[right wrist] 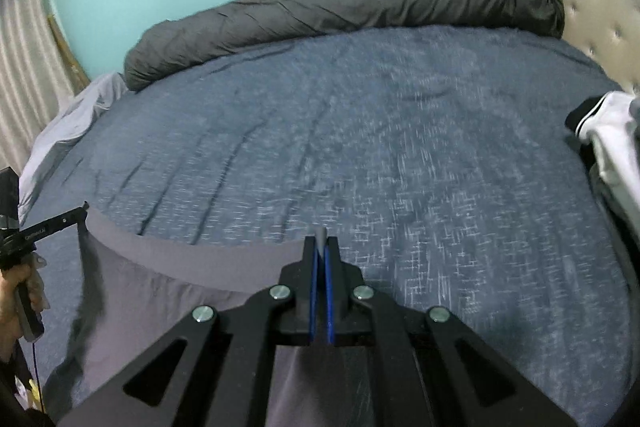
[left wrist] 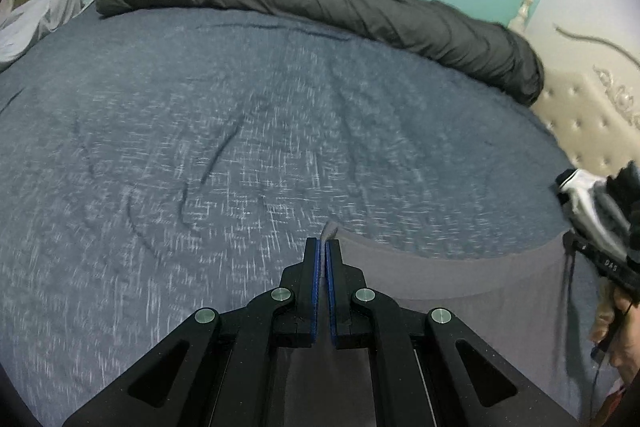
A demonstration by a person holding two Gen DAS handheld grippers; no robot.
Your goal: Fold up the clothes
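Note:
A grey garment (left wrist: pixel 448 279) hangs stretched between my two grippers above the blue bed cover (left wrist: pixel 248 131). My left gripper (left wrist: pixel 324 247) is shut on one top corner, and a tuft of grey cloth pokes out past its blue pads. My right gripper (right wrist: pixel 321 245) is shut on the other top corner of the grey garment (right wrist: pixel 168 291). In the left wrist view the right gripper (left wrist: pixel 572 241) shows at the right edge, held by a hand. In the right wrist view the left gripper (right wrist: pixel 82 209) shows at the left edge. The garment's lower part is hidden under the grippers.
A rolled dark grey duvet (left wrist: pixel 320 3) lies along the far side of the bed by the teal wall. A pile of black and white clothes (right wrist: pixel 608 147) sits at the bed's right side near a tufted cream headboard (left wrist: pixel 588 115). A pale sheet (right wrist: pixel 68 131) bunches at the left.

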